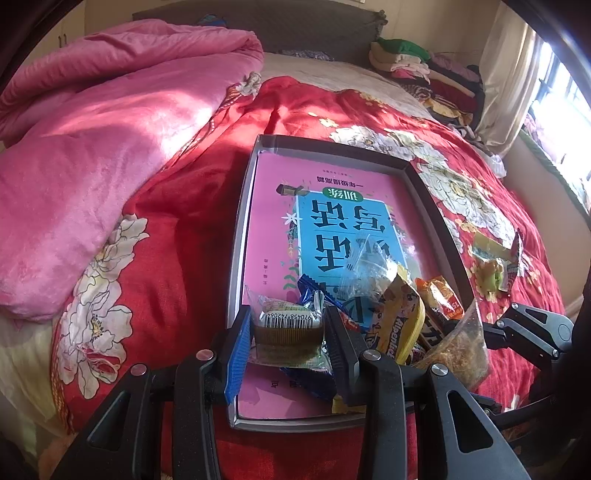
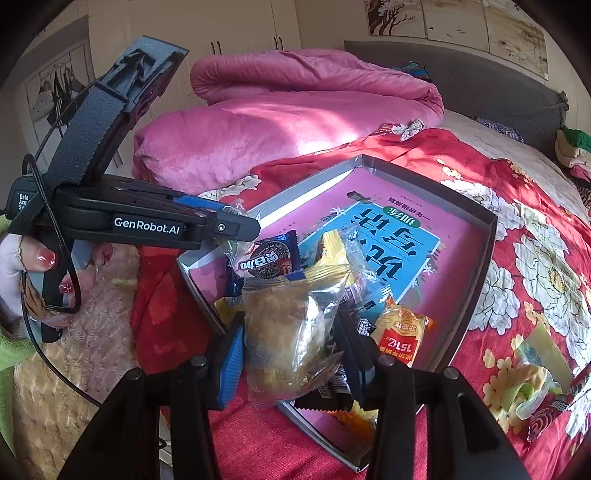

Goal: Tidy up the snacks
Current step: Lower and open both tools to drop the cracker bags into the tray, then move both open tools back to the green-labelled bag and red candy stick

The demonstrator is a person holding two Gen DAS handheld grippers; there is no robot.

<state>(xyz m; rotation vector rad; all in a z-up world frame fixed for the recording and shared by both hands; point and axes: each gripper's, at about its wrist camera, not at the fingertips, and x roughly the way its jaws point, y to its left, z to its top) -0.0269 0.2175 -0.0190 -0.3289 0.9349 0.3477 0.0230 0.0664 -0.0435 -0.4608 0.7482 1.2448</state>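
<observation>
1. Your left gripper [image 1: 286,332] clamps a barcoded snack pack [image 1: 288,325] over the near end of the grey tray [image 1: 243,206].
2. Your right gripper [image 2: 291,347] pinches a clear pastry bag [image 2: 291,332] above that tray's near corner; its contents blur.
3. The snack pile [image 1: 399,310] hides the tray's pink book cover [image 1: 332,192] partly.

A rumpled pink blanket [image 1: 110,129] lies on the bed's red floral quilt [image 1: 177,258]. Folded clothes [image 1: 424,70] are stacked by the grey headboard [image 2: 480,81], near a curtain [image 1: 506,74]. White cupboards [image 2: 229,33] stand behind.
</observation>
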